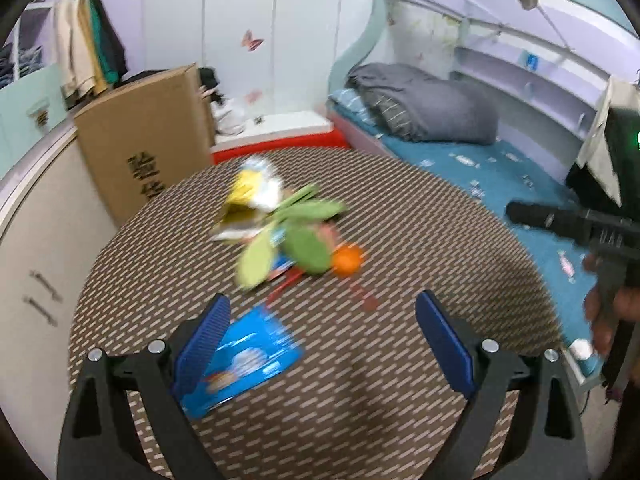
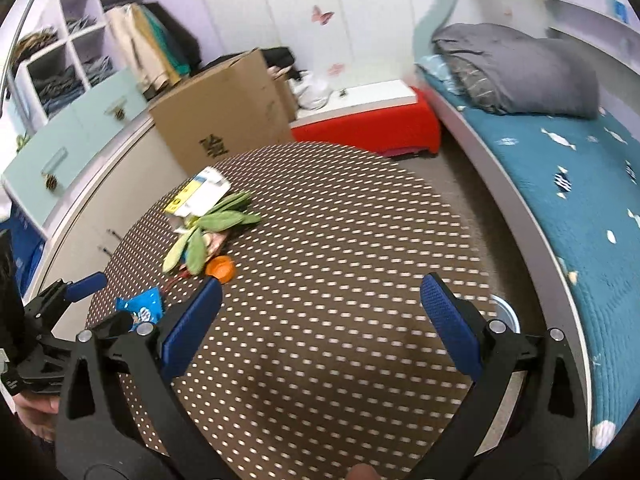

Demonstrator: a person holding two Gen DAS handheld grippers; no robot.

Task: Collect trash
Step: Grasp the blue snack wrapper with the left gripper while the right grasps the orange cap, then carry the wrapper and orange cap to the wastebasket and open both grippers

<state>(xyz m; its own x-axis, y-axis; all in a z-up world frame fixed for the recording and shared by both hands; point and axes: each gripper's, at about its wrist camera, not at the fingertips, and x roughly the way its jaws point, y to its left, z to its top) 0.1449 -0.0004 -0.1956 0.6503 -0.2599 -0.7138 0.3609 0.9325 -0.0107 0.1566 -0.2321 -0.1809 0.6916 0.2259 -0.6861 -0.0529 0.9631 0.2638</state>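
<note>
Left gripper [image 1: 324,344]: jaws spread wide and holding nothing, low over the near part of the round table [image 1: 400,216].
Blue wrapper [image 1: 240,360]: nearest piece of trash, flat on the table, partly under the left blue pad; the clear first pick.
How to take it: my judgement is to centre the wrapper between the pads, come down until both tips touch the tabletop, then pinch an edge so the thin foil buckles up into the grip rather than sliding away.
Right gripper [image 2: 320,320]: also wide apart and empty, over bare tabletop, well apart from the trash.
Orange peel [image 1: 347,260]: just beyond the wrapper, touching the pile.
Green pods [image 1: 296,236]: heaped mid-table over other scraps; blur hides the detail.
Yellow-and-white packet [image 2: 200,194]: at the far side of the pile.
Metal bowl [image 2: 506,312]: on the floor beside the bed, mostly hidden behind the right finger; contents cannot be told.
Cardboard box [image 2: 224,120]: beyond the table, by the cupboard; its inside is not visible.
Trash bin: none identifiable.
</note>
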